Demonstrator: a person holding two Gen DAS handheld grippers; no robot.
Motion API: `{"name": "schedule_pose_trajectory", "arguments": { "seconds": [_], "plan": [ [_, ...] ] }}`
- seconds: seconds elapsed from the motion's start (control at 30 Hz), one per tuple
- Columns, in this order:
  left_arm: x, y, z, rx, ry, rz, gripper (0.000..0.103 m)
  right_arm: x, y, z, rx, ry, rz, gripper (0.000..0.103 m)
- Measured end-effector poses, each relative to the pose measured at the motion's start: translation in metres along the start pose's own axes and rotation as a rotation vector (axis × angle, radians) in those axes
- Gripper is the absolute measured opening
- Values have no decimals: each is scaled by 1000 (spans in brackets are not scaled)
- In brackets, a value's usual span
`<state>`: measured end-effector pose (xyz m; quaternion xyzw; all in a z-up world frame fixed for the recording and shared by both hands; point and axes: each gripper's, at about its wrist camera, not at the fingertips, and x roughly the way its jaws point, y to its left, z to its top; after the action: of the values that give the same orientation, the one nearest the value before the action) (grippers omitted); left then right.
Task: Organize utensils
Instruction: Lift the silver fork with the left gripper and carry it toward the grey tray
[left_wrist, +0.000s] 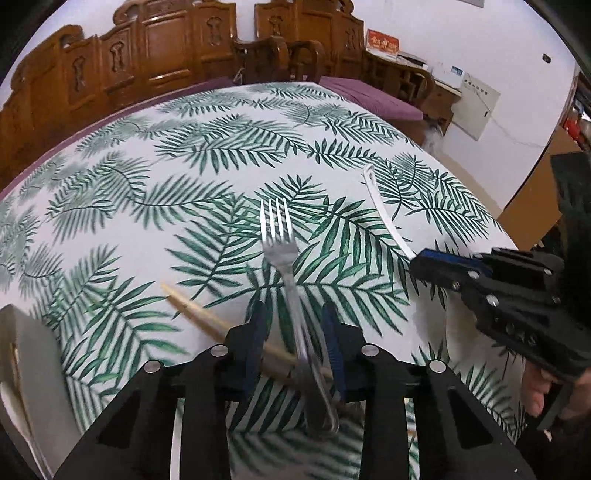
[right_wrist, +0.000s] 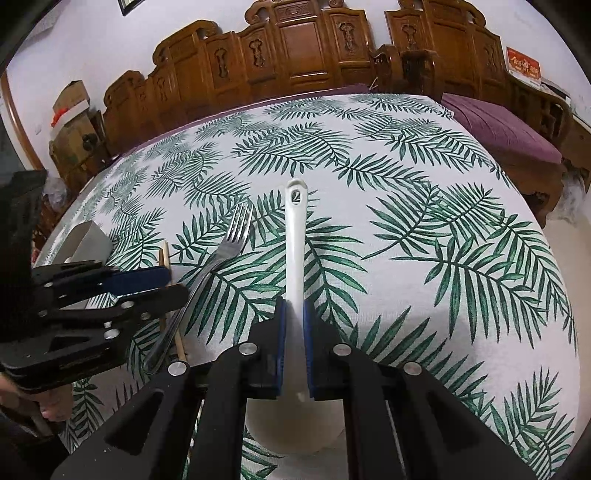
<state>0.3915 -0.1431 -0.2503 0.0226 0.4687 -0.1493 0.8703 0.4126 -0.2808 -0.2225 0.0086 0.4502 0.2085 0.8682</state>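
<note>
Table (left_wrist: 110, 192) with leaf cloth, far half bare. Right gripper (right_wrist: 293, 332) clamps white spoon (right_wrist: 294, 236), bowl seen only in right view. Left gripper (left_wrist: 295, 332) straddles fork (left_wrist: 277, 236) unclosed, beside spoon; chopstick (left_wrist: 192, 310) crosses beneath.

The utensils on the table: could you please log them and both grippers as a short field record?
fork: on tablecloth, handle between left gripper's open jaws
spoon: white, clamped by right gripper
chopsticks: under fork handle
holder: grey, left of the fork
</note>
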Motion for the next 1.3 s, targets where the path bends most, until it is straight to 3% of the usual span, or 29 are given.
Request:
{"name": "schedule_pose_trajectory", "arguments": {
  "seconds": [0.3, 0.6, 0.93, 1.3],
  "plan": [
    [26, -4, 12, 4, 53, 41, 13, 3, 1, -2, -2, 3, 13, 11],
    [25, -2, 11, -4, 57, 59, 6, 4, 4, -1, -1, 0, 24, 11],
    [-7, -4, 0, -3, 16, 41, 6, 2, 15, 1, -23, -6, 41, 11],
    [-60, 6, -17, -23, -34, 46, 6, -16, 53, 11, -92, -14, 41, 11]
  ]
}}
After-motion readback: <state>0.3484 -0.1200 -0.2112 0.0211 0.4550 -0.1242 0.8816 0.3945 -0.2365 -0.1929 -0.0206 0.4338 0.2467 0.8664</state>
